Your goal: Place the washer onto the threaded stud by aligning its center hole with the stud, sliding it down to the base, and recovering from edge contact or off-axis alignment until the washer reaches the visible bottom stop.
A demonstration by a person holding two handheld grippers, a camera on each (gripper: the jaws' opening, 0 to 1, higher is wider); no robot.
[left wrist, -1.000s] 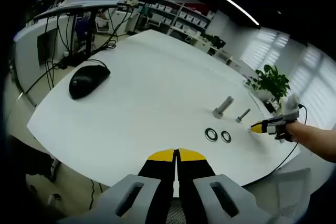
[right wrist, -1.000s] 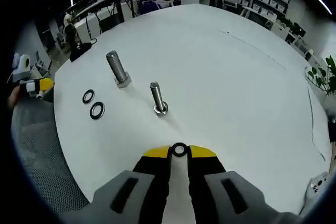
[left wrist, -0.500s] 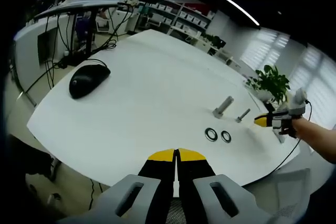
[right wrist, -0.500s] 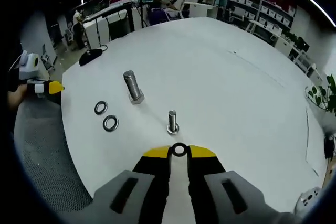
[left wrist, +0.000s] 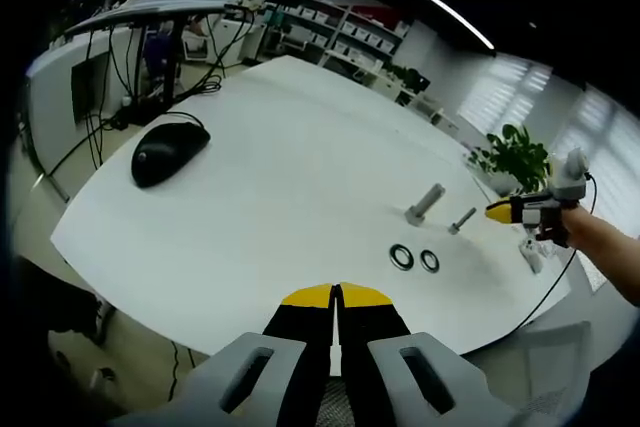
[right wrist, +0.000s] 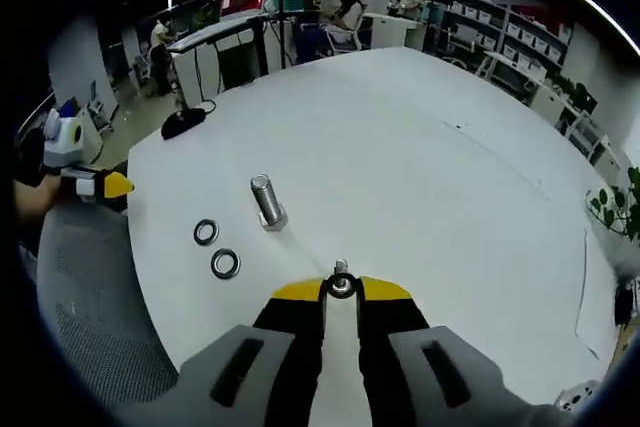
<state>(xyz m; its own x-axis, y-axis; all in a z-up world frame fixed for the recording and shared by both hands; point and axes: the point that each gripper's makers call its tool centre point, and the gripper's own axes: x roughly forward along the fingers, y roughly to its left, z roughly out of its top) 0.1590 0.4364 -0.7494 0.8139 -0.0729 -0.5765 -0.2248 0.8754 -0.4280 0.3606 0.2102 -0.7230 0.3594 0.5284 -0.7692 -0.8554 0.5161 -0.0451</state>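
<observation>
1. Right gripper [right wrist: 341,289], right gripper view: the yellow-tipped jaws are clenched on a small washer [right wrist: 341,286], held at the fingertips with its centre hole facing the camera

2. Small stud [right wrist: 341,268]: stands upright on the white table [right wrist: 420,147]; its top shows just above the held washer, so the washer sits directly over it in this view. Whether the two touch cannot be told

3. Large bolt [right wrist: 267,200]: stands head-down on the table, to the left of the small stud and apart from it

4. Two spare washers [right wrist: 215,248]: lie flat on the table left of the large bolt, near the table edge, one just beside the other

5. Left gripper [left wrist: 337,294], left gripper view: its jaws are pressed together with nothing between them, held off the near edge of the table; it also appears at the left of the right gripper view

6. Left gripper view, far side: the right gripper enters from the right, its yellow tip hovering close by the small stud, with the large bolt and spare washers nearby

7. Computer mouse [left wrist: 168,152]: black, rests on the table well apart from the bolts; a potted plant [left wrist: 515,155] stands beyond the table
</observation>
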